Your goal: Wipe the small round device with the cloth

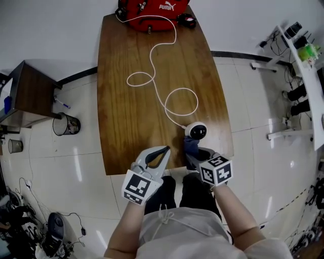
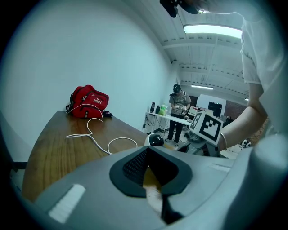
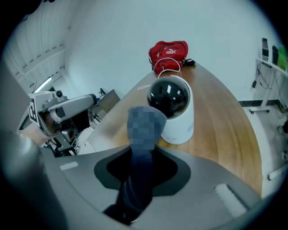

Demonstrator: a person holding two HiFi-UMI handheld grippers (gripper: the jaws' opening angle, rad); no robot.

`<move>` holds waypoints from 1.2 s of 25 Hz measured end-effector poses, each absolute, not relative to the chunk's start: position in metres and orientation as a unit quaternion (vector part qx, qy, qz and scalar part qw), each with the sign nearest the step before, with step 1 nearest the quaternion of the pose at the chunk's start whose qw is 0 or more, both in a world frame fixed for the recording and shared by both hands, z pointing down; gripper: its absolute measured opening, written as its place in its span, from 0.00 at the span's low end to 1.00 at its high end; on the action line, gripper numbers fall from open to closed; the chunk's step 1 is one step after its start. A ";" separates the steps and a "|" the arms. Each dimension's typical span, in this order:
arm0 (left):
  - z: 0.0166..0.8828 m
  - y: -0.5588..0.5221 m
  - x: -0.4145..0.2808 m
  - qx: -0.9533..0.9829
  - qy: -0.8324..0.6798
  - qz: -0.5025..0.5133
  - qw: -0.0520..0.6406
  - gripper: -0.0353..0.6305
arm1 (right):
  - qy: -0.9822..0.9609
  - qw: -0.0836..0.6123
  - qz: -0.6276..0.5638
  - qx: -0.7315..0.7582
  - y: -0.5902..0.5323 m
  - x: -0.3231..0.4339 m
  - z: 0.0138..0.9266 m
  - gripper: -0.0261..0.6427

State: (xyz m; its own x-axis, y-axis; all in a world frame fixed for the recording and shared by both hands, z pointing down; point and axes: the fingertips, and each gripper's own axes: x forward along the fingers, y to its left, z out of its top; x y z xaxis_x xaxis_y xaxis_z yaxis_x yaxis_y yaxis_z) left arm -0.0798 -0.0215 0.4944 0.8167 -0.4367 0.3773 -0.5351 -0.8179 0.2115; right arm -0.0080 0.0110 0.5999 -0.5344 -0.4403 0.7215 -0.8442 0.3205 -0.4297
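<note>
On the wooden table point(image 1: 131, 101), the small round device point(image 1: 196, 131), lower right of centre in the head view, is judged not yet wiped: the cloth point(image 1: 191, 145) is pinched by the right gripper point(image 1: 194, 153) just beside it, and the left gripper point(image 1: 163, 152) is pressed together, empty.

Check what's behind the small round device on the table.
White cable loops back across the table to a red bag at the far end. Where it plugs in is hidden by the device.
</note>
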 end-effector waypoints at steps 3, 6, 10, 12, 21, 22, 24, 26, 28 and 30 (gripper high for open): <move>0.488 -0.026 -0.085 0.941 -0.261 0.150 0.152 0.06 | -0.788 0.214 0.393 0.422 0.000 -0.031 0.568 0.22; 0.480 -0.030 -0.091 0.942 -0.263 0.148 0.149 0.06 | -0.793 0.181 0.378 0.443 -0.018 -0.048 0.544 0.22; 0.474 -0.033 -0.098 0.943 -0.261 0.146 0.146 0.06 | -0.769 0.158 0.363 0.502 -0.041 -0.036 0.538 0.22; 0.475 -0.035 -0.100 0.942 -0.261 0.148 0.148 0.06 | -0.755 0.163 0.355 0.526 -0.043 -0.025 0.544 0.22; 0.496 -0.026 -0.097 0.941 -0.248 0.158 0.169 0.06 | -0.716 0.156 0.454 0.507 -0.029 -0.038 0.602 0.22; 0.499 -0.025 -0.098 0.940 -0.248 0.161 0.170 0.06 | -0.711 0.155 0.468 0.502 -0.026 -0.039 0.607 0.22; 0.503 -0.027 -0.098 0.938 -0.253 0.166 0.170 0.06 | -0.709 0.164 0.484 0.485 -0.020 -0.043 0.614 0.22; 0.503 -0.029 -0.096 0.935 -0.261 0.168 0.170 0.06 | -0.723 0.176 0.480 0.465 -0.012 -0.046 0.610 0.22; 0.500 -0.028 -0.091 0.933 -0.270 0.165 0.170 0.06 | -0.752 0.179 0.448 0.450 -0.009 -0.046 0.587 0.22; 0.496 -0.028 -0.086 0.932 -0.277 0.160 0.169 0.06 | -0.788 0.172 0.389 0.445 -0.017 -0.041 0.547 0.22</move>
State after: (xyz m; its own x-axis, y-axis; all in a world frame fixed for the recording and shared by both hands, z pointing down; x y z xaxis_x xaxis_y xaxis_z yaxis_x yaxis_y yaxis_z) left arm -0.0857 -0.0278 0.4955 0.7952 -0.4631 0.3915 -0.5708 -0.7895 0.2257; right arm -0.0410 -0.0167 0.5472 -0.5442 -0.5684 0.6171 -0.8356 0.3014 -0.4592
